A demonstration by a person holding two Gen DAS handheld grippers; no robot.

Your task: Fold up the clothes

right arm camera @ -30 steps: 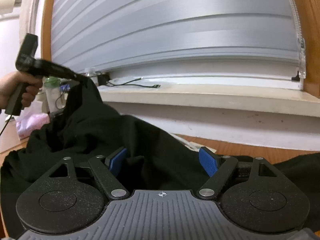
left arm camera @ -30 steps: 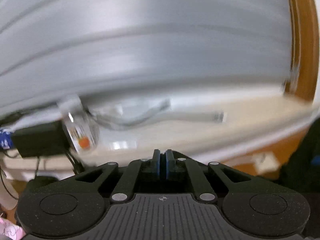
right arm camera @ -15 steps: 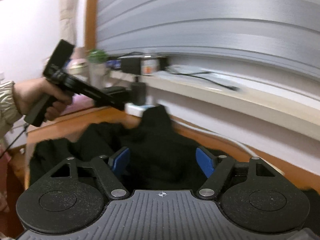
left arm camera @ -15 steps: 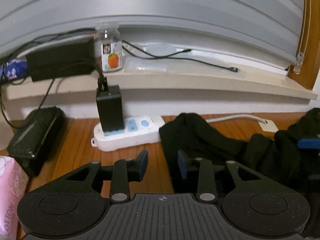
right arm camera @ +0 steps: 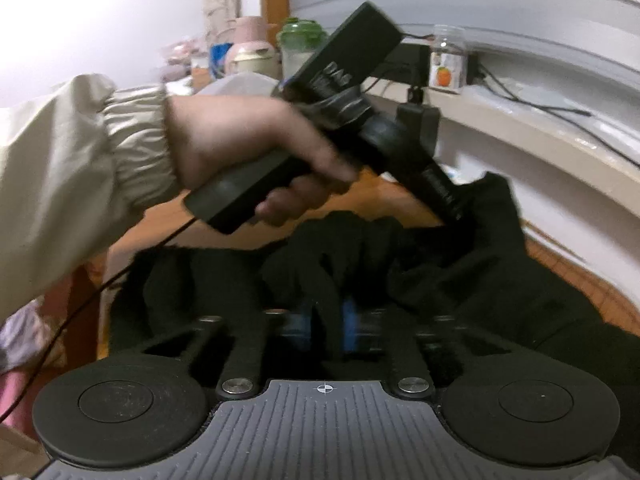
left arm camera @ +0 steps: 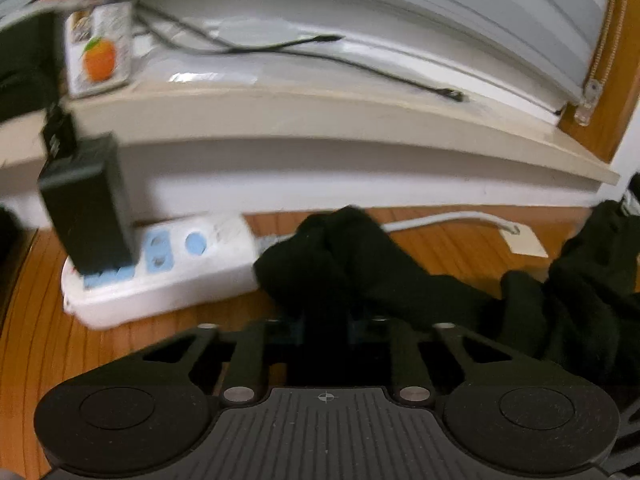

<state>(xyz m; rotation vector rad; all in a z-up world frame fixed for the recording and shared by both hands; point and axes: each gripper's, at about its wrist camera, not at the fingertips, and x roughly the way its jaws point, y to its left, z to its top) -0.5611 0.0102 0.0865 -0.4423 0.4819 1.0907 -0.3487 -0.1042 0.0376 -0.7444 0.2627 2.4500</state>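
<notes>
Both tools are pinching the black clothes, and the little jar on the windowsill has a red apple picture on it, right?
Not quite. The jar shows an orange fruit, not a red apple; the left wrist view shows it. Both the left tool and right tool do pinch the black clothes.

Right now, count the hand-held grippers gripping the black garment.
2. The left hand-held gripper pinches the black garment beside the white power strip. The right hand-held gripper clamps another bunched fold nearer the table's front.

Both grippers, left gripper (left arm camera: 325, 326) and right gripper (right arm camera: 326, 330), have fingers pinched close; a hand (right arm camera: 240, 148) grips the left handle
</notes>
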